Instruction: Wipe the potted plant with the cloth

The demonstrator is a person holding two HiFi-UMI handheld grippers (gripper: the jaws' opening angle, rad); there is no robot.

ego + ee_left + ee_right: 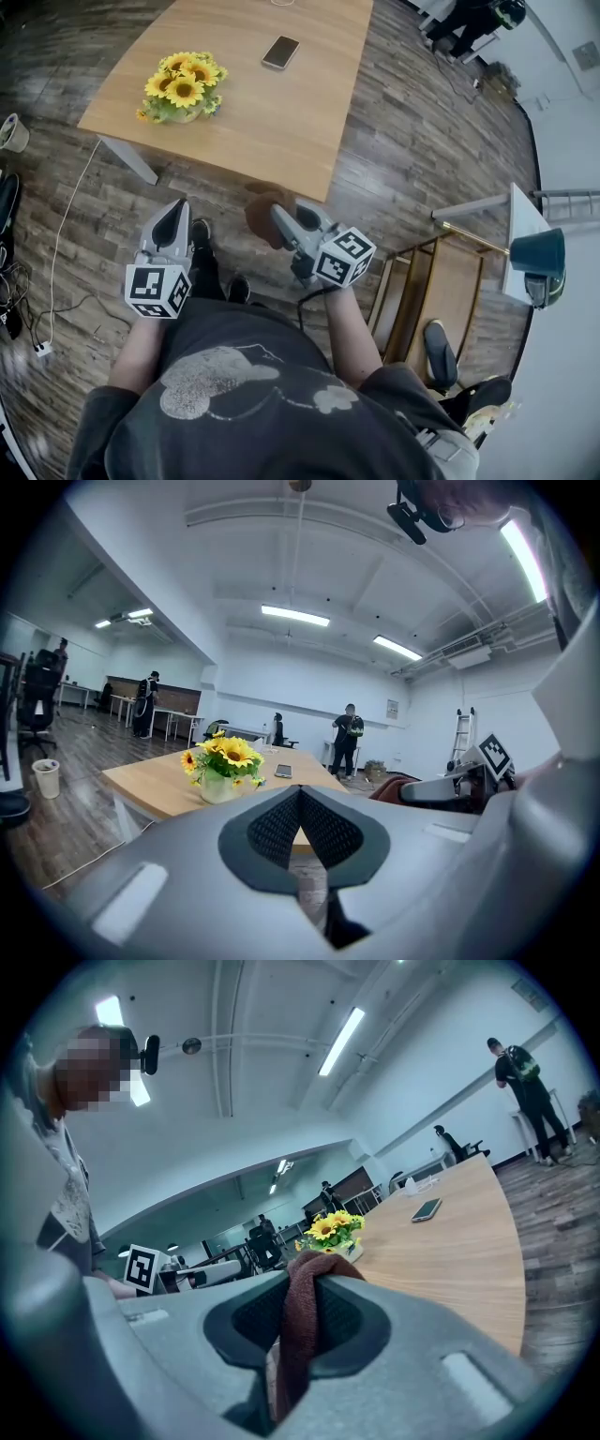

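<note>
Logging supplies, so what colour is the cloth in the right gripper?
Dark reddish brown; the cloth shows best in the right gripper view.

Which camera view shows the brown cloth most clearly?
The right gripper view: the cloth fills the centre, pinched in the jaws of the right gripper. The head view shows it as a small brown lump ahead of that gripper; the left gripper view shows only a reddish edge.

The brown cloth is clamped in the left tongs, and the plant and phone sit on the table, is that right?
No. The cloth is clamped in the right tongs, not the left; the right gripper view shows it. The left tongs are shut and empty. The plant and phone do sit on the table.
</note>
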